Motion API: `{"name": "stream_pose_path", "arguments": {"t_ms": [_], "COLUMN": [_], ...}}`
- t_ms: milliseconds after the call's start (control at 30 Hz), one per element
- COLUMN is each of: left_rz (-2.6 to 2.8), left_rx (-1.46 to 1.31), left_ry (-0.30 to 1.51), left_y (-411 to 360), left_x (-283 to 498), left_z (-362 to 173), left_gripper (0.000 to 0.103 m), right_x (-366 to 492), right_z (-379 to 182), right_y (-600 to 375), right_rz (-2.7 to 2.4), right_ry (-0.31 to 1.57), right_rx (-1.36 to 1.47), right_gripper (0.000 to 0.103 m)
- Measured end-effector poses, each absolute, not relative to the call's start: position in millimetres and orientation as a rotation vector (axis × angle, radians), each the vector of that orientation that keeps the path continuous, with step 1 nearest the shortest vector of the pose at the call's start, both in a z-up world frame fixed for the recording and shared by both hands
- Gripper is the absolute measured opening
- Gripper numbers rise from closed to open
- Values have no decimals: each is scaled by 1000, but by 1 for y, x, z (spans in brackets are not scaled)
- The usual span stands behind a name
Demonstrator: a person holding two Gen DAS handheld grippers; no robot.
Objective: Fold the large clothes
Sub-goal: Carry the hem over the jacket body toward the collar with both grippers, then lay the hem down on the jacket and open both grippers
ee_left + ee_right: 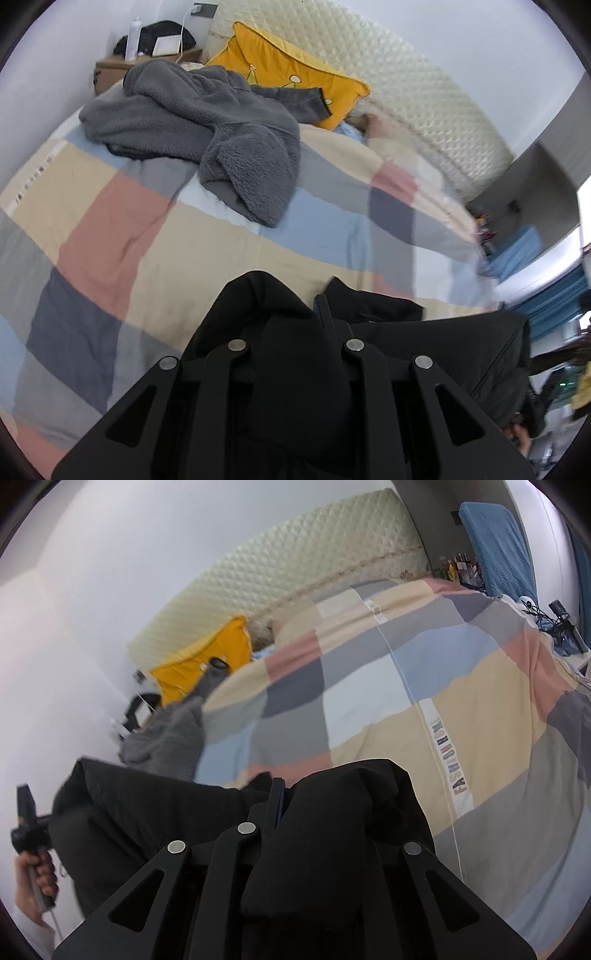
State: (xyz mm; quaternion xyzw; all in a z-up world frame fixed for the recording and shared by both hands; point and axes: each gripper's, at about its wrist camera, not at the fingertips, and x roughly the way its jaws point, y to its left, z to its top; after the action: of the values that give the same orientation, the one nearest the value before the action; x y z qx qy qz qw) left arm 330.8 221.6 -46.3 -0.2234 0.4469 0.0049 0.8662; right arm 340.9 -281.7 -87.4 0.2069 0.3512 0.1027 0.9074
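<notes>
Both tools pinch black garment over patchwork quilt.

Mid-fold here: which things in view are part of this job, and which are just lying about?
In the job:
black garment, gripped by both
left gripper
right gripper
checked duvet, the work surface

Lying about:
grey fleece
yellow cushion
nightstand with bottle
blue cloth
</notes>
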Motion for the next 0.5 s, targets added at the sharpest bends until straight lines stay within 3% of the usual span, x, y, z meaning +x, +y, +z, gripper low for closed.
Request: {"name": "stream_pose_path", "arguments": {"t_ms": [500], "left_rz": [102], "left_rx": [-260], "left_ry": [1068], "left_y": [165], "left_x": [416], "left_z": [-128], "left_gripper": [21], "right_x": [393], "right_z": [-167], "right_y": [-286], "right_rz": [198], "right_ry": [922], "right_rx": [455], "right_gripper": [3]}}
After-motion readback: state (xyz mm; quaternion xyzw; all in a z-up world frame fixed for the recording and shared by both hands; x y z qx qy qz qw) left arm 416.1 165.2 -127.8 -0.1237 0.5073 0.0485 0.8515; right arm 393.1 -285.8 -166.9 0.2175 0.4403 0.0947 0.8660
